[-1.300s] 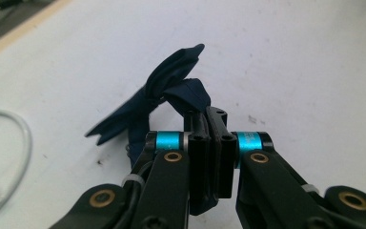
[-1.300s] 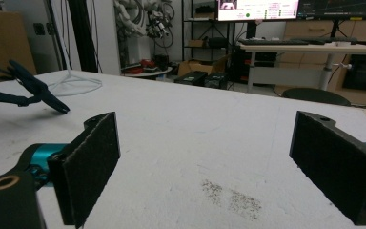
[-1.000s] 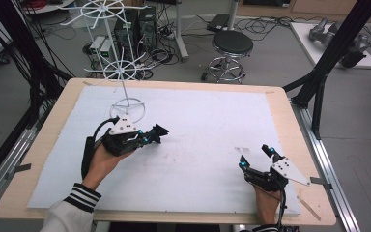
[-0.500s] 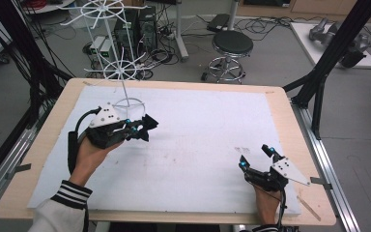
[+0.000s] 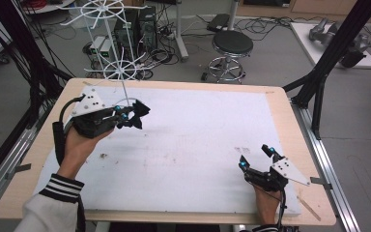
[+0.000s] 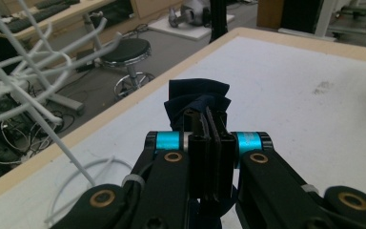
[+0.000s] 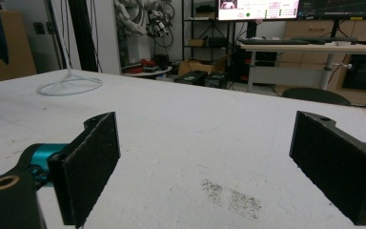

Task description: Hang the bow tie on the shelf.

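Since a second ago the left gripper (image 5: 134, 114) has risen and swung toward the white wire rack (image 5: 121, 72) at the table's far left corner, carrying a dark navy cloth (image 6: 198, 98) with it; the right gripper (image 5: 256, 157) has kept its place near the front right edge of the white table (image 5: 198, 140). The left jaws are pressed together on the cloth, which bunches just beyond the tips, off the table. It looks light, soft and limp, a small crumpled piece likely to sag and slide, so a pinch across a folded edge suits it best. The right jaws stand wide apart with nothing between them.
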Available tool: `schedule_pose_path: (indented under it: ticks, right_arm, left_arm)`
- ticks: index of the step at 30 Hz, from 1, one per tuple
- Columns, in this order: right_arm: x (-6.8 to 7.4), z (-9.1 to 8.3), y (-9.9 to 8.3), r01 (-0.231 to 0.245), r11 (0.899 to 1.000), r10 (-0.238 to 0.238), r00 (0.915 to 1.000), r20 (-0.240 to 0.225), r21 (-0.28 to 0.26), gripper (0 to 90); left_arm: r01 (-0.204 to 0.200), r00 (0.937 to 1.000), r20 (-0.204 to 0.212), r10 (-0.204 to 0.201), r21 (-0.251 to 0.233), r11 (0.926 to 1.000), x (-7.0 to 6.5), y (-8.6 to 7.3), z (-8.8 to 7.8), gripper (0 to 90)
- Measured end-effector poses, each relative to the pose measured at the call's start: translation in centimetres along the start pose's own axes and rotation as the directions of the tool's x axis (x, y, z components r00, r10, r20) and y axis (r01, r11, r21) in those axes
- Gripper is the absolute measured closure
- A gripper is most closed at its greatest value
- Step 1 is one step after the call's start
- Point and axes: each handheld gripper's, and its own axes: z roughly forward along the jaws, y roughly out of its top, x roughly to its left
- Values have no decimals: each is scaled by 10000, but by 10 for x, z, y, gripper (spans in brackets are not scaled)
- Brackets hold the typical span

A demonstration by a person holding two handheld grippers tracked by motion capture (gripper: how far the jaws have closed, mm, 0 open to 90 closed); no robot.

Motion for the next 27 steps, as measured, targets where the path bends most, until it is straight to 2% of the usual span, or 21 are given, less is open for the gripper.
schedule_pose_path:
  ticks: [10,27]
  right_arm:
    - [0,0,0,-13,10000,13,10000,-4,1,88]
    - [0,0,0,-6,10000,6,10000,-6,-15,89]
  left_arm:
    - [443,9985,-291,-458,-497,9978,22,10,-9,875]
    - [452,9983,-345,-470,-510,9977,33,19,-5,875]
